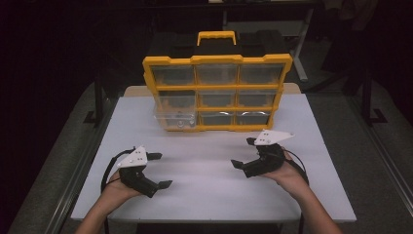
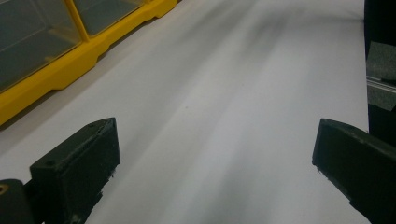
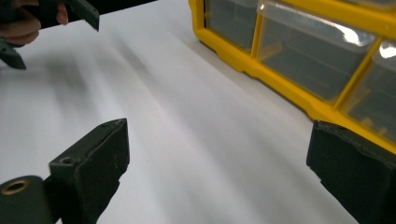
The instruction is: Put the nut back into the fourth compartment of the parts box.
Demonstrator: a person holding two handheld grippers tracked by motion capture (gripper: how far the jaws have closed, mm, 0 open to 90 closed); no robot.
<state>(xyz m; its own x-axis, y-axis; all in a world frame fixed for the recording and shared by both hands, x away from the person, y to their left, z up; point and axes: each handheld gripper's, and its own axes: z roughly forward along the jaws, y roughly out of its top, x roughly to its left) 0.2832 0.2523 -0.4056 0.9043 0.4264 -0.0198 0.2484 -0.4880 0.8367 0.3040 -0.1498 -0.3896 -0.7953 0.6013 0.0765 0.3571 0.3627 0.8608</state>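
While upright, organizer (image 1: pixel 216 92) faces the person, long axis crosswise

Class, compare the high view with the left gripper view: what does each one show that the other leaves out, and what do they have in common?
High view alone: the organiser's black-and-yellow handle, all nine clear drawers, the bottom-left drawer pulled partly out, the right gripper and both forearms.

Left gripper view alone: a close look between the left gripper's black jaws, set wide apart with bare table between them.

Both: the white table and the yellow organiser.
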